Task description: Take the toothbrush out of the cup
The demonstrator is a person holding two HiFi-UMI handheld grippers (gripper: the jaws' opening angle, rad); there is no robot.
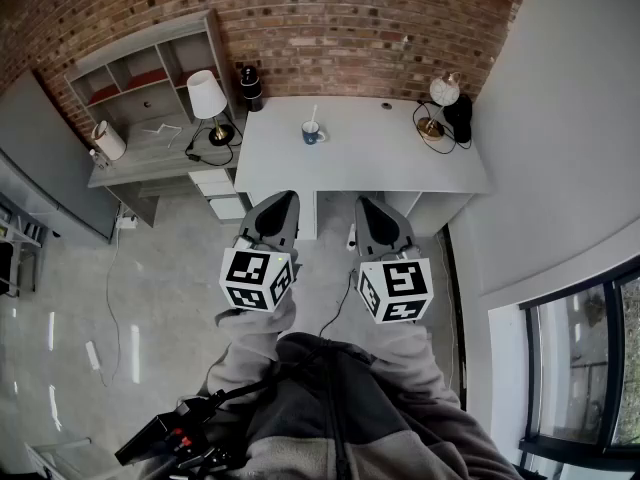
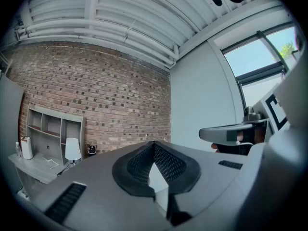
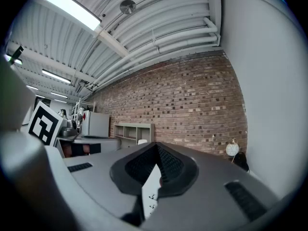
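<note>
Brick wall backs a white desk at the far side of a grey floor.

Both pairs of jaws are pressed together at their tips with nothing between them. Each gripper view shows the ribbed faces meeting in a point, with only the room beyond. The left gripper and right gripper are held side by side close to the body. They point toward the desk and are well apart from it.

The toothbrush stands nearly upright in the blue cup, left of the desk's middle, with bare top all round it. As I judge it, the step in hand is the approach, and nothing of the task is done yet.

To do it well:
- Walk up and open one gripper before it reaches the cup.
- Come down from above and close on the handle above the rim.
- Lift along the handle's own line, so the brush does not lever against the rim.
- Steady the cup's wall with the other gripper, since a light cup may tip or drag.

Farther out, a round lamp and its cable sit at the desk's right back corner, and a dark cylinder at its left back corner. A lower grey unit to the left carries a white-shaded lamp, with shelves behind it. A window runs down the right side.
</note>
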